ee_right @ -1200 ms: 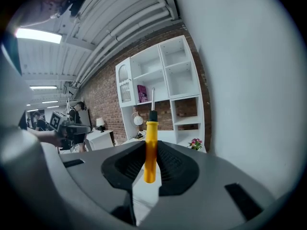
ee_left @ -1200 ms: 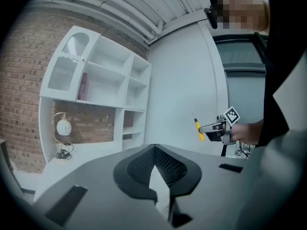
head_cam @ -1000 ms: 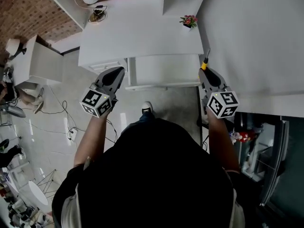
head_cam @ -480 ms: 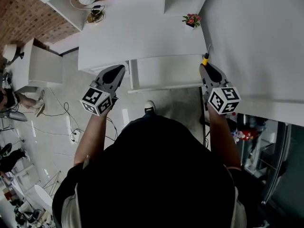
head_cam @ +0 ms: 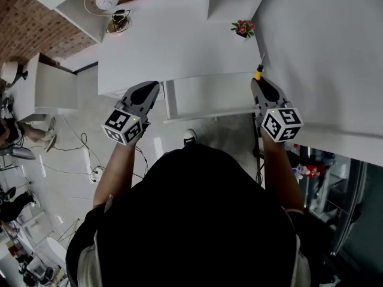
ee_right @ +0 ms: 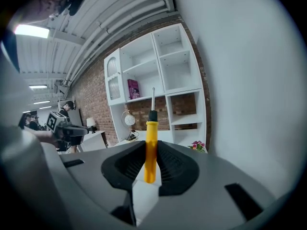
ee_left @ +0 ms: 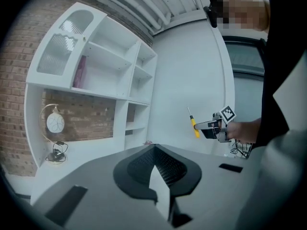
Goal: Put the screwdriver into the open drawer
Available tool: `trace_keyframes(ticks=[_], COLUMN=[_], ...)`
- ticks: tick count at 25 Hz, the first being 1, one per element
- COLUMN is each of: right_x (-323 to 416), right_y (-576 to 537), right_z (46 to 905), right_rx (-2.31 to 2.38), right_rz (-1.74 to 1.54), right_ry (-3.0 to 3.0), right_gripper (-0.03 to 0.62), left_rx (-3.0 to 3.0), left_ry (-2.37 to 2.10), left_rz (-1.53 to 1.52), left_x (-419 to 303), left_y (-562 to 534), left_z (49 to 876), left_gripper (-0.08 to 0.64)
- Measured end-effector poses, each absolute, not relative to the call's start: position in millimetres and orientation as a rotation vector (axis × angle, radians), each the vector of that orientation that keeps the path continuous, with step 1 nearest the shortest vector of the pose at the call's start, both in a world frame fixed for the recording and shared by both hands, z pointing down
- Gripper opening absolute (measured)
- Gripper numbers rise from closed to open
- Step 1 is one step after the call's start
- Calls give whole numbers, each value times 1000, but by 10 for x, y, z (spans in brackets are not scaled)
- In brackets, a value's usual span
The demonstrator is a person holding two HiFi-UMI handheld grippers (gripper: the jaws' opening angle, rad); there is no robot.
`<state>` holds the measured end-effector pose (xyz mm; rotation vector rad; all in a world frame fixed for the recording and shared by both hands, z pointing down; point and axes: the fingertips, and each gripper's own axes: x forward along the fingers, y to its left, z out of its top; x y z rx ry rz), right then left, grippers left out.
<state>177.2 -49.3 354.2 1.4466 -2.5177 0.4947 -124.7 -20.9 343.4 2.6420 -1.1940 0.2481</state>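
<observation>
Yellow-handled, the screwdriver (ee_right: 150, 150) is sitting clamped between the jaws of the right gripper (ee_right: 150, 164). Its steel shaft is pointing forward past the tips, probably so the tool can go in blade first. In the head view it is showing right of centre, just off the right end of the open drawer (head_cam: 206, 113) and not yet over it. The drawer is standing pulled out from under the white counter (head_cam: 179, 40), its pale floor looking bare. The left gripper (head_cam: 148, 89) is hanging at the drawer's left end with its jaws pressed together on nothing, seemingly just keeping clear of the way in.

The person's dark top is filling the lower half of the head view and hiding whatever lies under the drawer front. Neither gripper view is showing the drawer at all. The thin shaft is fading against the white wall at upper right, so its tip is hard to make out. How deep the drawer goes is not readable from above.
</observation>
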Motion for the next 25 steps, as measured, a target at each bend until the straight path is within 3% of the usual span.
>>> trace_keyframes(ticks=[25], right_x=[1565], right_y=[-720], right_z=[3397], right_rx=[1567], right_rz=[475], right_ry=[-2462], right_gripper=[83], left_rx=[2650], left_ry=[-1068], left_rz=[197], left_x=[-1505], left_y=[-605], left_z=[3533], left_gripper=[17])
